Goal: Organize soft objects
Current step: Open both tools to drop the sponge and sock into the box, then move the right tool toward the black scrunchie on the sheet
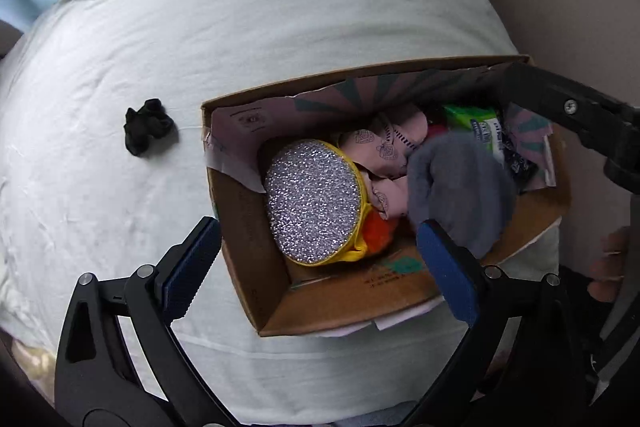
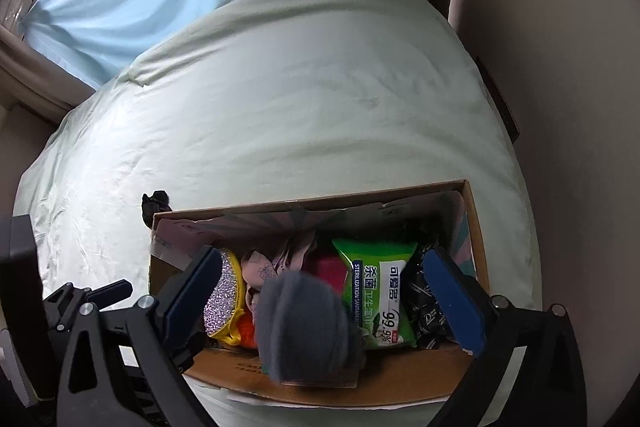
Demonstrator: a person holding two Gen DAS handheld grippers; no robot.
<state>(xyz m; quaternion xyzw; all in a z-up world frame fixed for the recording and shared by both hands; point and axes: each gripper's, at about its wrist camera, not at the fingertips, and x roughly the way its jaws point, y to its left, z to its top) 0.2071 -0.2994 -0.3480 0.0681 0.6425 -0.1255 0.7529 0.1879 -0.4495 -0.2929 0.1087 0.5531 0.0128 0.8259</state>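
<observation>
Fingers (image 2: 454, 297) apart — wipes (image 2: 374, 297) "99.9%"

The right gripper (image 2: 326, 293) hangs over an open cardboard box (image 2: 478, 227) on a pale sheeted bed (image 2: 300, 87), its 2 blue-padded fingers (image 2: 454, 301) spread wide. Between them a blurred grey soft cloth (image 2: 306, 327) lies loose in the box, touched by neither pad. Beside it sit a green wipes pack (image 2: 378, 291), a glittery yellow-rimmed pouch (image 2: 224, 301) and pink printed fabric (image 2: 266, 269). A small black cloth (image 2: 154, 205) lies on the sheet behind the box's far left corner.
</observation>
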